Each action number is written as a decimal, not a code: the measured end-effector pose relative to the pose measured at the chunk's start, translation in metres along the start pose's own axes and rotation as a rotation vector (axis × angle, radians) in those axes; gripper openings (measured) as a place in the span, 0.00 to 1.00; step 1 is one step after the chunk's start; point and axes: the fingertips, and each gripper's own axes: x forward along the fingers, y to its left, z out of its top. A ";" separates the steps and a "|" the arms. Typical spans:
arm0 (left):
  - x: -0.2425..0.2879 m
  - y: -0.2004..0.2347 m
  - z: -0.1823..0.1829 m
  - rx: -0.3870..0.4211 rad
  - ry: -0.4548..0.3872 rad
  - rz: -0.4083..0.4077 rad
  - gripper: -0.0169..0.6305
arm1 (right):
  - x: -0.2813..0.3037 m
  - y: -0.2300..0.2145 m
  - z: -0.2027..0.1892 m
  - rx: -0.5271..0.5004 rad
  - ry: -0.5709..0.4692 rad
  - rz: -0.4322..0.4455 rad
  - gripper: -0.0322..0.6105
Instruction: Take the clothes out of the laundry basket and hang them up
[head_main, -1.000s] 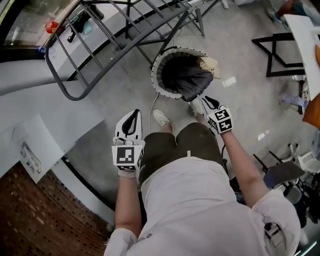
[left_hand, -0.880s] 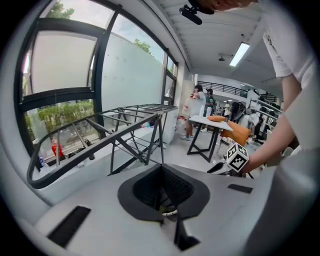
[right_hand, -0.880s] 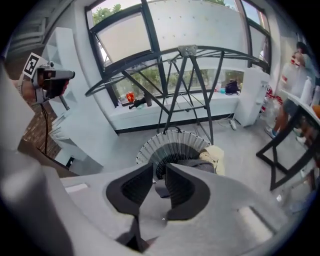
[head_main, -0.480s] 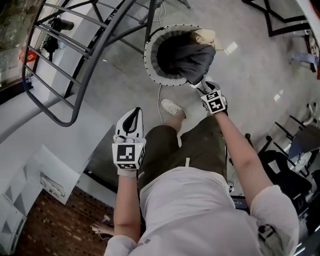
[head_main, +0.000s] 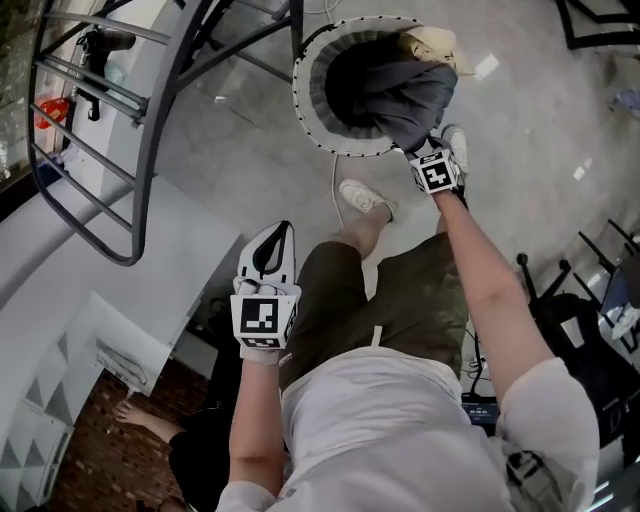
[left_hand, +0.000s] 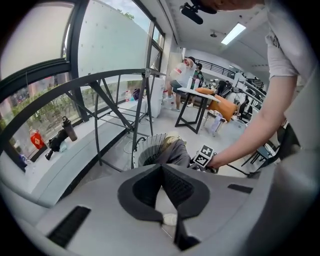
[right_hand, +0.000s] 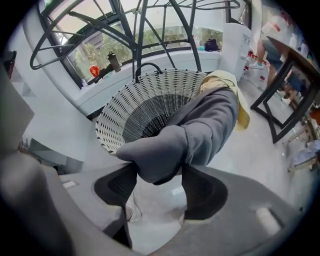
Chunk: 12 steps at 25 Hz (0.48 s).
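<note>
A white wicker laundry basket (head_main: 305, 110) stands on the floor, with a grey garment (head_main: 400, 95) draped over its near rim and a pale yellow cloth (head_main: 430, 42) behind it. My right gripper (head_main: 420, 150) points down at the garment's hanging end. In the right gripper view the grey fold (right_hand: 165, 155) sits between the pads (right_hand: 202, 192) of my right gripper (right_hand: 159, 175); the jaws have just been opening and stand wide. My left gripper (head_main: 283, 232) hangs shut and empty over the floor to the left, its jaws (left_hand: 162, 167) meeting in front of the basket (left_hand: 147, 152).
A dark metal drying rack (head_main: 150, 130) stands left of the basket, its bars overhead in the right gripper view (right_hand: 145, 20). A window ledge (left_hand: 60, 165) holds a bottle. My shoe (head_main: 362, 198) and a cable (head_main: 335, 175) lie near the basket. Black table legs (right_hand: 280, 115) stand right.
Both grippers have sunk. The right one has reached down to the garment's hanging end at the basket rim, and its jaws have spread. The left stays shut.
</note>
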 end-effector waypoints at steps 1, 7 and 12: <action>0.001 -0.002 -0.003 0.007 0.010 -0.003 0.03 | 0.004 -0.001 0.000 0.011 -0.005 0.001 0.46; 0.007 -0.019 -0.007 0.015 0.035 -0.017 0.03 | 0.004 0.002 0.001 0.027 -0.066 0.027 0.16; 0.010 -0.033 -0.001 0.007 0.022 -0.015 0.03 | -0.024 0.010 0.005 -0.026 -0.093 0.060 0.10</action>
